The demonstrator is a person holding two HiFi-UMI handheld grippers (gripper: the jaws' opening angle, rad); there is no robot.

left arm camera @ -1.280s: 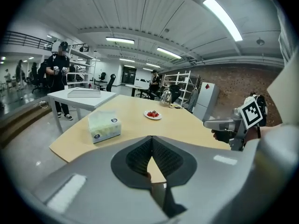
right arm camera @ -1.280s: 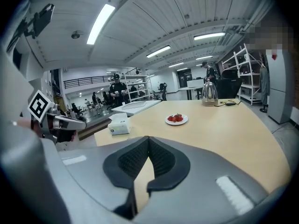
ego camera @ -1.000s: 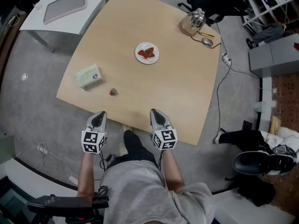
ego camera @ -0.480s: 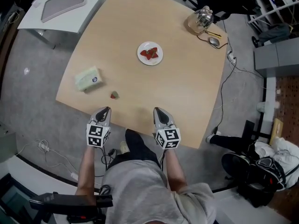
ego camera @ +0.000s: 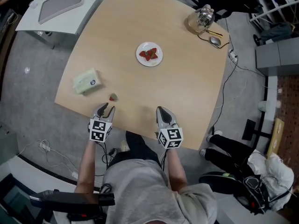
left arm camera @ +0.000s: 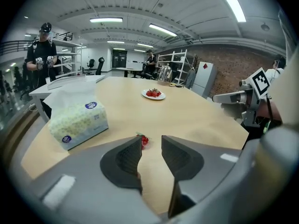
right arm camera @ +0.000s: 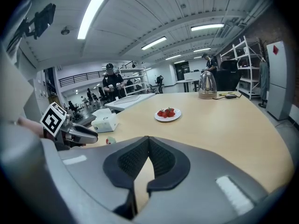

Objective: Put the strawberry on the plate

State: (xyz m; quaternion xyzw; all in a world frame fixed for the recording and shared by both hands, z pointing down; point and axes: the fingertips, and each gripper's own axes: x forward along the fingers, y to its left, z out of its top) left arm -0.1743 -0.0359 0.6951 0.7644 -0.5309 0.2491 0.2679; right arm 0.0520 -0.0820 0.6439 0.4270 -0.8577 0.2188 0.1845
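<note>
Pale wood-look laminate, smooth and matte, covers the curved table [ego camera: 177, 87]. The lone strawberry [ego camera: 112, 97], small and red with a touch of green leaf, lies near its front edge, just ahead of the left gripper [ego camera: 106, 109]. That gripper's dark ribbed pads are opening with nothing between them, apparently so the berry can pass into the gap. In the left gripper view the berry sits just beyond the left pad's tip. The right gripper [ego camera: 162, 111] hovers at the table edge, its jaws clenched together on nothing, probably parked out of the way. Well apart, toward the table's middle, sits the round white plate [ego camera: 141, 50], already bearing several strawberries. A soft, boxy tissue pack [ego camera: 85, 81] lies near the berry, to its left.
</note>
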